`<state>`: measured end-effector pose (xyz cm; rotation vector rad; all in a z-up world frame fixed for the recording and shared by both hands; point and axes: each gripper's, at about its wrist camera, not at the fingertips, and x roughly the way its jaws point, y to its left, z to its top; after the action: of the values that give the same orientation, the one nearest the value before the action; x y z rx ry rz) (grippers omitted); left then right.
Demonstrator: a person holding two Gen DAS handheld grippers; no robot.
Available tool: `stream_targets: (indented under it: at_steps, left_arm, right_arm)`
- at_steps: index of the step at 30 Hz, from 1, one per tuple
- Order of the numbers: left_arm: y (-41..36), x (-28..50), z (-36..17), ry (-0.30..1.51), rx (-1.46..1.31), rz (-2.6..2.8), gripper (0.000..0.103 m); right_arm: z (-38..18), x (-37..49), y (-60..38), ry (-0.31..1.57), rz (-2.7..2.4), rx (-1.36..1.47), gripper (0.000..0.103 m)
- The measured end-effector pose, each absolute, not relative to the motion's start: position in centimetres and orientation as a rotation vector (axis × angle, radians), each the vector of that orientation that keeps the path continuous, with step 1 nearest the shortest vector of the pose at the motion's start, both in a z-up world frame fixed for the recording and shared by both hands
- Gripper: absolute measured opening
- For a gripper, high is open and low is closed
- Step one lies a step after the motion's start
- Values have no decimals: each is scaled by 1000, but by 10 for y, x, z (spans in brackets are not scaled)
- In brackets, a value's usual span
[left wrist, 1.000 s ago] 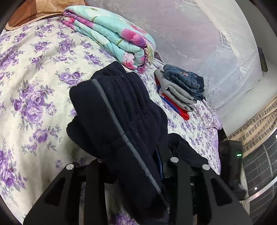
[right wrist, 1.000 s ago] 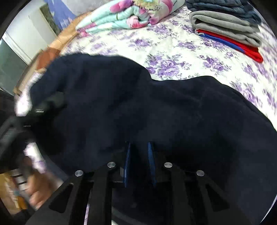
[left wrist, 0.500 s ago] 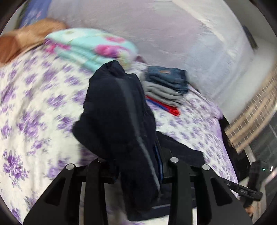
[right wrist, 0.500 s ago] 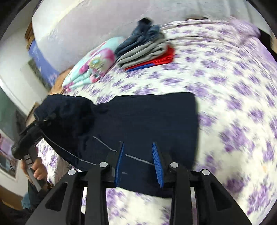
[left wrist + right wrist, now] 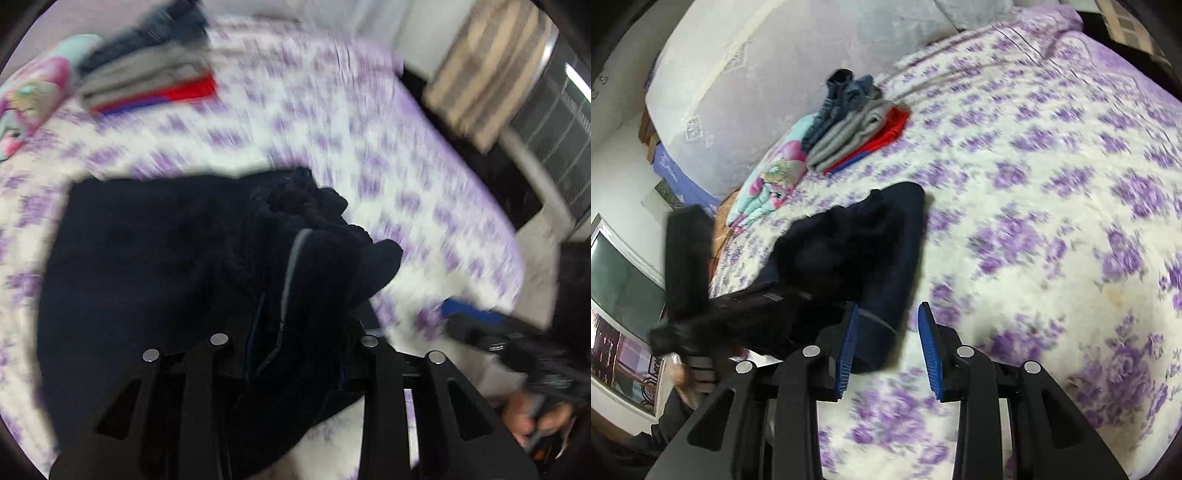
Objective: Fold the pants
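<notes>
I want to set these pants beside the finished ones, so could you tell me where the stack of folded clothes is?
The stack of folded clothes lies at the far upper left of the bed, beside the floral quilt, beyond the dark pants.

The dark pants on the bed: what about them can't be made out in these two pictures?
- Left wrist view: the navy pants bunch over the left gripper, hiding its jaws and any grip.
- Same view: motion blur smears the bedspread.
- Right wrist view: the right gripper, jaws open, and the other tool cover the pants' near edge.

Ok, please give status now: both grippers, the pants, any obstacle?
Left gripper shut on dark navy pants, bunched on the floral bedsheet. Right gripper open, empty. Stack of folded clothes well clear.
</notes>
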<state>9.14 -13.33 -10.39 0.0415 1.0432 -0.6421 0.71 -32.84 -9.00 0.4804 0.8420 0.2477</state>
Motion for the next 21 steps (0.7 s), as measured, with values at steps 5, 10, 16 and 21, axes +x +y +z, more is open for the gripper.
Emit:
stream_targets:
  at_steps: [5,10,16,21]
  left_arm:
    - [-147,68,-96,1036,74,-706,89]
    - [-123,51,-68,1003,-7,-785,90]
    - [-47,66,-44,957,-199,-693,68]
    - [-22,70,-62,1011,-235,-714,39]
  right_arm:
    - [-101,18,-340,893,220,478,37]
    - [-69,24,-332,825,239,437,37]
    - [-33,41,-281,759,404,363,36]
    - [-54,64,-237,903,428,278,28]
